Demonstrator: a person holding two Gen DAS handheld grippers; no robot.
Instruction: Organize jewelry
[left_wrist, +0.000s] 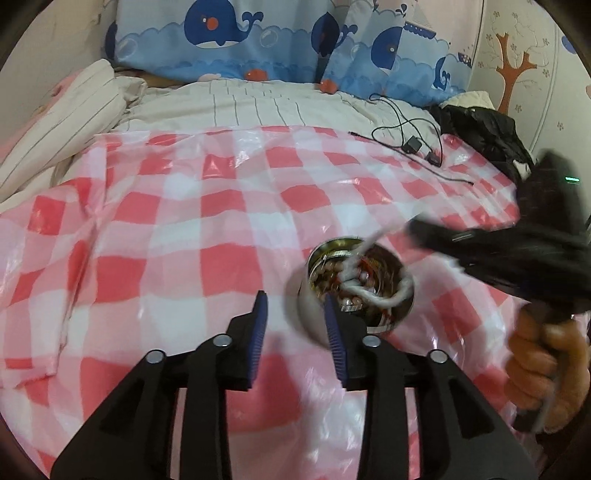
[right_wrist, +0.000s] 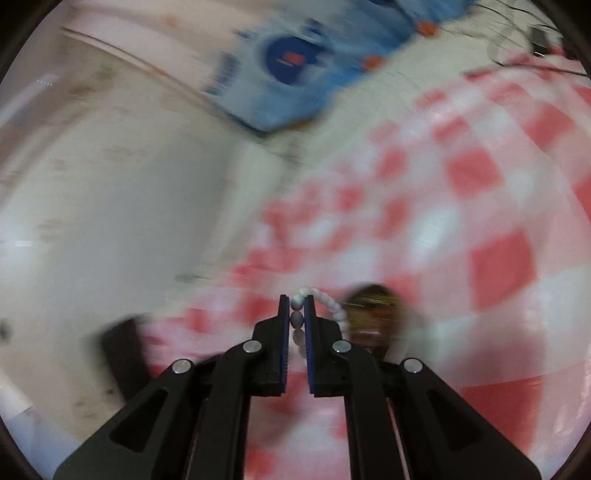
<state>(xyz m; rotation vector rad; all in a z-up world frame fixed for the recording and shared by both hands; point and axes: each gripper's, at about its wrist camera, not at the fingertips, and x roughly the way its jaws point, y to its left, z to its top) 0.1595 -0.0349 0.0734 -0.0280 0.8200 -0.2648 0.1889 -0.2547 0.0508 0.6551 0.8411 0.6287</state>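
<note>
The right claw (right_wrist: 297, 314) is pinched tight on a string of white beads (right_wrist: 296, 320). The beads sit between its two blue pads, and the rest of the string hangs off to the right of the claw and down toward the little round metal tin (left_wrist: 354, 284). I think the claw grips so tight so the slippery beads cannot fall, and it holds them up high so the long string can go in or out of the tin. I cannot tell which way. The picture from this claw is very blurry.

The left claw (left_wrist: 295, 325) has its pads wide apart and holds nothing. The tin sits just in front of it, a bit to the right, touching or very near the right pad. Maybe it waits there to keep the tin from tipping.

The tin is full of other beads and shiny rings, all tangled, so the white string could catch on them. The tin stands on a pink and white checked cloth (left_wrist: 177, 236) on a bed. Far past the claw lie a black cable (left_wrist: 406, 140) and whale pillows (left_wrist: 229, 37).
</note>
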